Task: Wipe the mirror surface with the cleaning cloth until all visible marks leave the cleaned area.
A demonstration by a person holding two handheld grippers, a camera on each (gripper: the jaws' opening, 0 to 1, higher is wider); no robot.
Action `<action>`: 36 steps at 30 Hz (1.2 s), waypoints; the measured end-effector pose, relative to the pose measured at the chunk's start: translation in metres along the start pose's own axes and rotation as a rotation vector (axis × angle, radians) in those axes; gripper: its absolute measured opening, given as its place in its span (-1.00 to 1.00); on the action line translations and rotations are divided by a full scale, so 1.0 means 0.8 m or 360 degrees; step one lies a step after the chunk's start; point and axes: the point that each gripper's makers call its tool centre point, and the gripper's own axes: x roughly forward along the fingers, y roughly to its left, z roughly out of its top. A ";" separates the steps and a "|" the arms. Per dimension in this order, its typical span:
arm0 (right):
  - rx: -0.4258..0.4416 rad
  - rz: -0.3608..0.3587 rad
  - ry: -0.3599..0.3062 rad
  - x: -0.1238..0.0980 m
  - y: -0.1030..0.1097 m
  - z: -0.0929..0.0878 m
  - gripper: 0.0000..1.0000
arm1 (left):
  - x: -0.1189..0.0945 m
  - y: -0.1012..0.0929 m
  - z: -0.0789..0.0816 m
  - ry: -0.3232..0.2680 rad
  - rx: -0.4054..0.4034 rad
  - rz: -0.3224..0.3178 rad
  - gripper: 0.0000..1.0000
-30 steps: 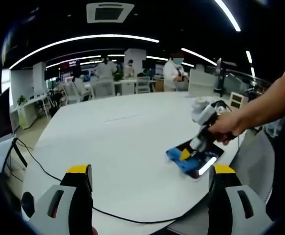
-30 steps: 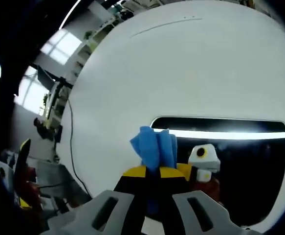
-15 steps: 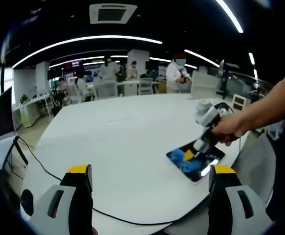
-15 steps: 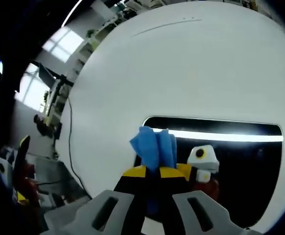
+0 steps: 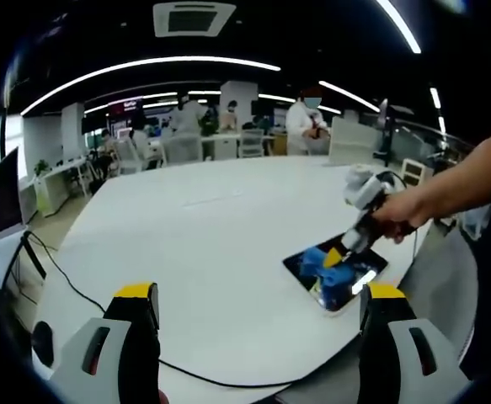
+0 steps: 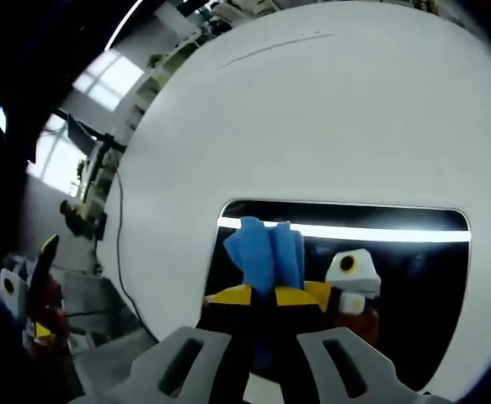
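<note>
Blue cleaning cloth [image 6: 266,251] is clamped in the right tongs [image 6: 264,296] and pressed on the mirror [image 6: 413,295], which lies flat near the white counter [image 5: 203,252] edge. Left tongs [image 5: 258,295] are held wide, apart from the mirror.

A black cable [image 5: 85,296] trails across the white table [image 5: 203,244].

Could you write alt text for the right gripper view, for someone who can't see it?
A claw with yellow tips, shut on a blue cloth, holds it over a dark rectangular mirror lying flat on a round white table. A bright light strip reflects along the mirror's far edge.
</note>
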 end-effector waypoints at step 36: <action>0.0054 -0.0017 -0.0016 -0.043 -0.075 -0.005 -0.97 | 0.012 -0.040 -0.017 0.0014 -0.0052 -0.0008 0.99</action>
